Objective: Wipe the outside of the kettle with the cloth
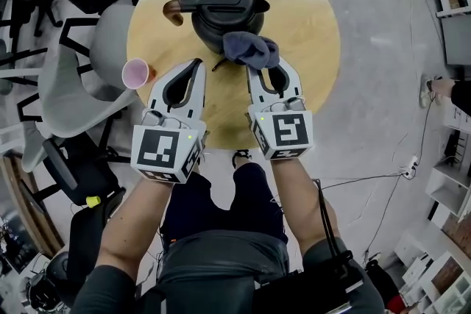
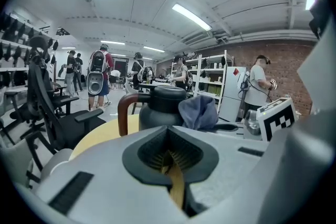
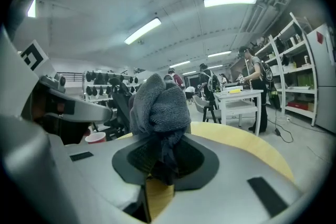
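Note:
A black kettle [image 1: 224, 11] with a brown handle [image 1: 173, 12] stands on the round wooden table [image 1: 309, 26]. My right gripper [image 1: 259, 70] is shut on a bunched grey-blue cloth [image 1: 252, 50], which rests against the kettle's near side. In the right gripper view the cloth [image 3: 160, 105] rises out of the closed jaws and hides the kettle. My left gripper [image 1: 196, 65] hovers just left of it, shut with nothing in it. The left gripper view shows the kettle [image 2: 157, 110] and cloth [image 2: 198, 112] straight ahead of the left gripper [image 2: 168, 132].
A pink cup [image 1: 136, 73] stands at the table's left edge, close to my left gripper. Grey and black office chairs [image 1: 73, 95] crowd the table's left side. Shelves, a white table [image 3: 239, 97] and several people fill the room behind.

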The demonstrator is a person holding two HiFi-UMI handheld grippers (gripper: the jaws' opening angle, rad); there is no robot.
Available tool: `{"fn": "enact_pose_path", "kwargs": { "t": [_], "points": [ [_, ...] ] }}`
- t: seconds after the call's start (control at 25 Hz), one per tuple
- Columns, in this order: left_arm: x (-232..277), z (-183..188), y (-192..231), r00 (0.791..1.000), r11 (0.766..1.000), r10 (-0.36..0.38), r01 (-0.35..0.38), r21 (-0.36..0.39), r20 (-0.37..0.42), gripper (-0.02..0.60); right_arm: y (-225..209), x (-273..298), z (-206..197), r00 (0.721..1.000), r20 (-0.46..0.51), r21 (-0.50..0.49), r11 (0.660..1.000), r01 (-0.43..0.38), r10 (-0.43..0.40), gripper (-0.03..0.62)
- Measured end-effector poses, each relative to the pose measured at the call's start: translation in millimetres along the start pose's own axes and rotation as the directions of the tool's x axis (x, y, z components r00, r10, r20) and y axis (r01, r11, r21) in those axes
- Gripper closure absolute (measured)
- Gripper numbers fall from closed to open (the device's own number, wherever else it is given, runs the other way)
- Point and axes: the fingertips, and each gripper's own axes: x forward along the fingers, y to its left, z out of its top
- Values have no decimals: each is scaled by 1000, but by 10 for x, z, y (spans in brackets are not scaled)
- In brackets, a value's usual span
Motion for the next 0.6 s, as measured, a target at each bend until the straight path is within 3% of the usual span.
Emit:
{"fn": "enact_pose_path", "kwargs": {
  "t": [0.28,0.6],
  "points": [
    [85,-113,-8,1000,1000,16,-16,2,-14,572,-150,172,-593,990,-137,21,1000,17,-14,508],
    [95,-174,-23,999,1000,28,-28,8,-31,572,-208,260,-896,970,-244,46,999,4,7,508]
  ]
}}
